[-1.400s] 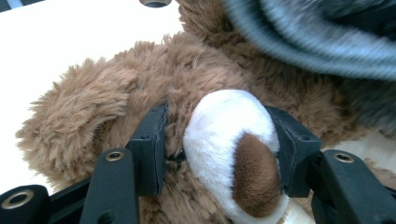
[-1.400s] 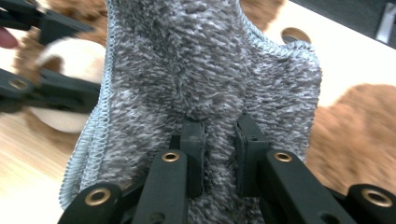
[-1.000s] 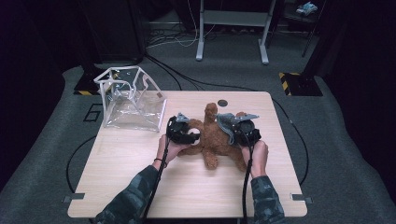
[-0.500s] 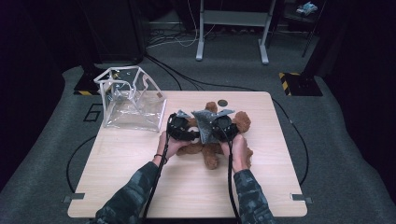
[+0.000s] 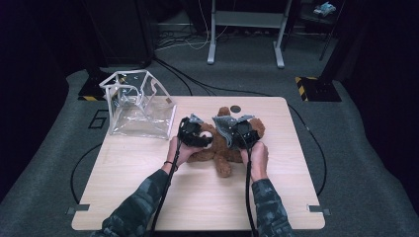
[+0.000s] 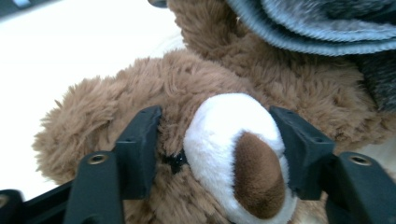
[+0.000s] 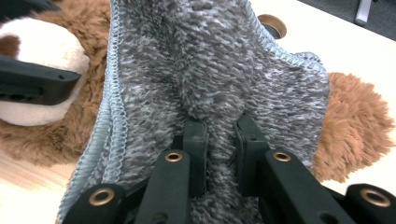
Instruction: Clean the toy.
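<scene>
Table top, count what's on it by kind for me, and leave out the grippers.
Brown plush bear: 1
Grey fuzzy cloth: 1
Clear plastic box: 1
Total: 3

Brown teddy bear (image 5: 217, 148) lies on the table, grey fleece cloth (image 7: 210, 84) draped over it.

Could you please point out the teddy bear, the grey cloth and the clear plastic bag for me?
teddy bear (image 6: 233, 140): left gripper view, on its white muzzle.
grey cloth (image 7: 210, 70): right gripper view, on the fuzzy middle of the fabric.
clear plastic bag (image 5: 141, 116): high view, on its front wall.
</scene>
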Action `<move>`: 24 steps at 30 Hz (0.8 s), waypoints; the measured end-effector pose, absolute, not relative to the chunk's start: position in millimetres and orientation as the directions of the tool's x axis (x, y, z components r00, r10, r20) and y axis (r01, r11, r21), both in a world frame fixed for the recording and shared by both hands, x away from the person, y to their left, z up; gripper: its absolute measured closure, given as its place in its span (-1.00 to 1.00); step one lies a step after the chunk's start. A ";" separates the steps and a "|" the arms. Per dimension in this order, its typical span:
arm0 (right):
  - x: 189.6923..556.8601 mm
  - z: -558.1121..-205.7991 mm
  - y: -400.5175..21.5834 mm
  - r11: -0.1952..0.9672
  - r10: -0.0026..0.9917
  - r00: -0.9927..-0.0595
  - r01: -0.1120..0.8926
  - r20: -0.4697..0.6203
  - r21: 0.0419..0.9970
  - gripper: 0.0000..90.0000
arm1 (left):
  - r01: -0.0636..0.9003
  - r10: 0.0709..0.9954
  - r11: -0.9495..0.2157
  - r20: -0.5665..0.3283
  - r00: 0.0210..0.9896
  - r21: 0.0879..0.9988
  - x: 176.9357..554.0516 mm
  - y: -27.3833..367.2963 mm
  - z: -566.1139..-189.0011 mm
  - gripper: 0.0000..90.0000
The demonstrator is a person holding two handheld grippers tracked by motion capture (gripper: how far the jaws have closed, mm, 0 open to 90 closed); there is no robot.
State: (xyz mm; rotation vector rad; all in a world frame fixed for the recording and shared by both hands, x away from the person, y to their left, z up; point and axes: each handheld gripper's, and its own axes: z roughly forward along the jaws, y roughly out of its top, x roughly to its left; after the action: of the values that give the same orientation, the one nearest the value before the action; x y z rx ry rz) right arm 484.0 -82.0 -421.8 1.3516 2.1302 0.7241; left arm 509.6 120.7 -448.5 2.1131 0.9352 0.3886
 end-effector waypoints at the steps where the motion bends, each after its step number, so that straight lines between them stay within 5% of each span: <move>1: 483.7 -422.2 -81.9 0.367 0.917 -0.373 0.647 -0.142 0.668 0.74 | 0.476 0.730 -0.438 -0.007 0.683 0.762 506.6 119.3 -447.1 -0.28; 12: 490.6 -427.7 -86.6 0.344 0.925 -0.359 0.658 -0.123 0.670 0.74 | 0.439 0.730 -0.447 0.035 0.682 0.779 491.1 122.6 -443.3 -0.38; 24: 490.4 -425.9 -88.5 0.327 0.927 -0.361 0.651 -0.099 0.685 0.73 | 0.473 0.732 -0.459 0.018 0.682 0.752 500.0 119.1 -453.7 -0.19</move>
State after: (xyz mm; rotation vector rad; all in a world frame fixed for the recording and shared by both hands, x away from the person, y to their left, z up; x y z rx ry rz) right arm 490.4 -88.5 -425.9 1.3864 2.1170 0.7623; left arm 500.0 119.1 -453.7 2.1406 0.9209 0.4413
